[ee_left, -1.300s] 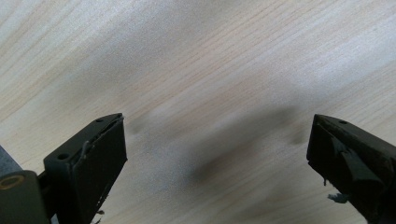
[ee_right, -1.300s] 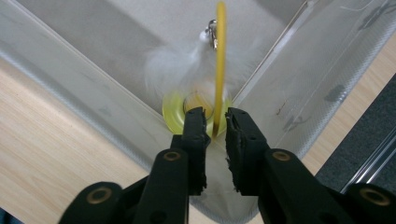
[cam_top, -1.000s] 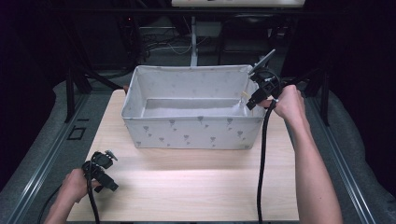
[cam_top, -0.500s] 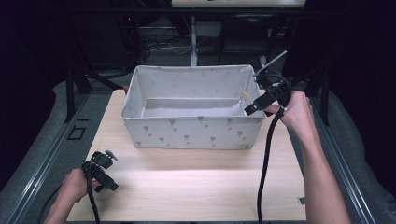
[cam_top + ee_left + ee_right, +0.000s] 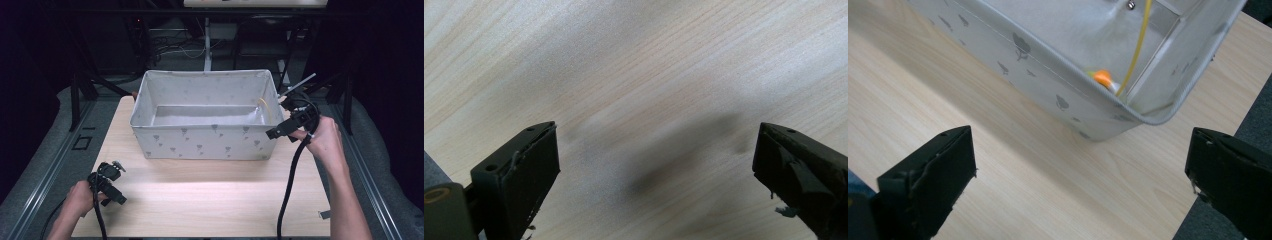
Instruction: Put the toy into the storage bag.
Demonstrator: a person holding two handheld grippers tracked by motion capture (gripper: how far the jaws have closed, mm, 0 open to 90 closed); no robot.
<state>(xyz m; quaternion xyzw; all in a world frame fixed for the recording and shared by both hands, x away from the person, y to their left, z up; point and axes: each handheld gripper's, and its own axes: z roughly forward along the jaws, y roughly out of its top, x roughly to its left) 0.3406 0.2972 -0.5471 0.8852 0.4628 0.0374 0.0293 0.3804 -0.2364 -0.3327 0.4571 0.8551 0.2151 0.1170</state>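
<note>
A grey fabric bin with small printed shapes stands on the back half of the wooden table. A thin yellow cord leans in its right inner corner. In the right gripper view the cord runs down to an orange piece on the bin's floor, behind the bin wall. My right gripper sits just outside the bin's front right corner. Its jaws have just been opening and stand open with nothing between them. My left gripper rests open over bare wood at the front left.
The right gripper's black cable trails across the table's right side to the front edge. A small grey clip lies at the table's right edge. Dark stands and cables crowd the space behind the bin.
My right gripper has drawn back from the bin's right rim toward the front right, ending outside the wall. The left hand and its gripper have not moved.
</note>
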